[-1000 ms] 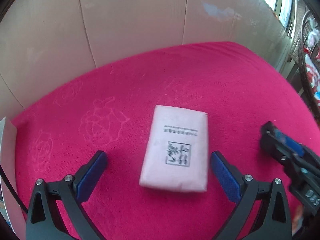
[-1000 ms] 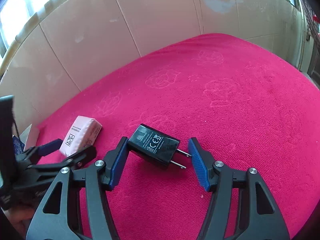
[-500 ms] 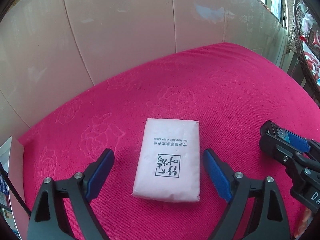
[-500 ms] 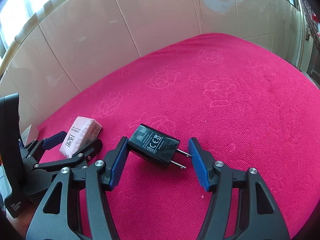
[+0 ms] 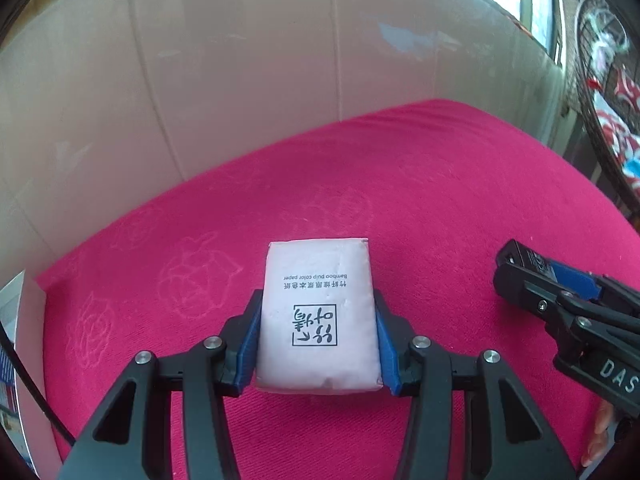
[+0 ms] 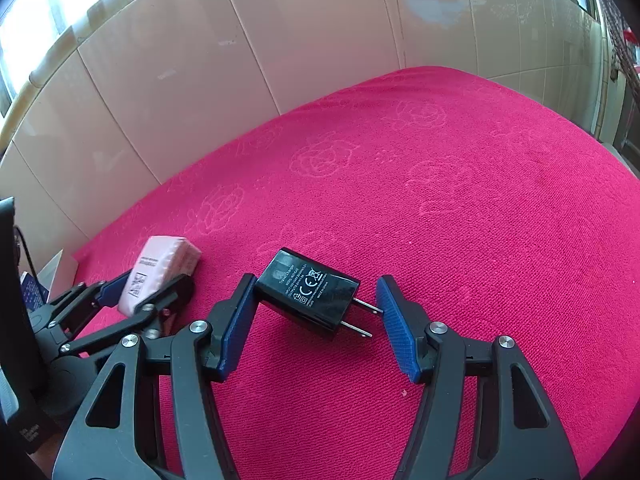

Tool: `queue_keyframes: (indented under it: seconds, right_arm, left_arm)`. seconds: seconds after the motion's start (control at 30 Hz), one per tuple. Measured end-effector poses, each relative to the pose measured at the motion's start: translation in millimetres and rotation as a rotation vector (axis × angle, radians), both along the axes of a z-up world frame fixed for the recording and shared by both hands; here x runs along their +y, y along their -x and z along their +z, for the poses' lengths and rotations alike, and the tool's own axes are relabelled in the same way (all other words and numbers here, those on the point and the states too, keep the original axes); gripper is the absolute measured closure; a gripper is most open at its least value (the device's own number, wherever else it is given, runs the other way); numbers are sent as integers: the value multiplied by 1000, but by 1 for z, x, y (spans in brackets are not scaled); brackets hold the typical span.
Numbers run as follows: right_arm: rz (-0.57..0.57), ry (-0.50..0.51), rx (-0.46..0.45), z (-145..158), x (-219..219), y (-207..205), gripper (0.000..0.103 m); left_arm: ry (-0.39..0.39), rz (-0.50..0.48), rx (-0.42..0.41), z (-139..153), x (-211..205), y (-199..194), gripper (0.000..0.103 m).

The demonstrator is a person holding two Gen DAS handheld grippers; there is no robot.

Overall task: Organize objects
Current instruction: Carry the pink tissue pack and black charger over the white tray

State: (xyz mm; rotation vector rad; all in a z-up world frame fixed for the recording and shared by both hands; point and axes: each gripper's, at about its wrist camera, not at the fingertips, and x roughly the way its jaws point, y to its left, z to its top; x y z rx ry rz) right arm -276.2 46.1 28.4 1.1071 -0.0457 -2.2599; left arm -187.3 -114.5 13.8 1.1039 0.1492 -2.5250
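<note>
My left gripper (image 5: 318, 332) is shut on a pink tissue pack (image 5: 318, 312) with black print, its blue pads pressed on both long sides, over the red cloth (image 5: 400, 184). In the right wrist view the same pack (image 6: 160, 268) sits in the left gripper (image 6: 148, 288) at the left. My right gripper (image 6: 316, 320) is open around a black wall charger (image 6: 308, 294) lying on the cloth (image 6: 440, 200); the left pad touches its body and its two prongs point at the right pad. The right gripper also shows in the left wrist view (image 5: 560, 292).
A beige tiled wall (image 6: 240, 60) runs behind the cloth. A white box edge (image 5: 28, 320) stands at the cloth's left end. A window and a patterned object (image 5: 612, 128) are at the far right.
My left gripper has closed its jaws on the tissue pack, which it straddled open before. The right gripper and the charger have not moved.
</note>
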Motion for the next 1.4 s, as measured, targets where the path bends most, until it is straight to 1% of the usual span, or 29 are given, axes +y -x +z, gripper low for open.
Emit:
queue_keyframes:
  seconds: [0.2, 0.27, 0.37, 0.47, 0.53, 0.6, 0.73, 0.83, 0.93, 1.07, 1.2, 1.4]
  right_arm:
    - [-20, 21, -6, -2, 9, 1, 42]
    - [-24, 19, -2, -2, 10, 2, 42]
    - [-33, 12, -2, -3, 9, 3, 42]
    - [-34, 10, 9, -1, 8, 0, 42]
    - [-38, 26, 40, 4, 11, -6, 42]
    - [-38, 31, 83, 10, 13, -16, 42]
    - [12, 47, 77, 11, 12, -43, 42]
    - [62, 44, 96, 17, 4, -63, 42]
    - [104, 53, 122, 29, -3, -79, 42]
    - [133, 79, 153, 48, -8, -93, 42]
    - [157, 98, 167, 59, -8, -105, 42]
    - [201, 101, 195, 71, -16, -127, 42]
  left_arm:
    - [83, 22, 90, 14, 13, -19, 54]
    - [82, 39, 128, 17, 14, -31, 54]
    - [42, 52, 187, 24, 16, -58, 54]
    - [32, 31, 202, 27, 23, -79, 54]
    - [42, 19, 204, 32, 28, -97, 54]
    - [31, 16, 220, 40, 28, -116, 54]
    - [-4, 51, 267, 57, 25, -154, 54]
    - [-30, 72, 299, 65, 23, -173, 54]
    - [-14, 75, 325, 76, 27, -185, 54]
    - [3, 75, 359, 91, 26, -198, 54]
    - [9, 83, 382, 99, 26, -207, 54]
    - [16, 107, 414, 107, 26, -227, 54]
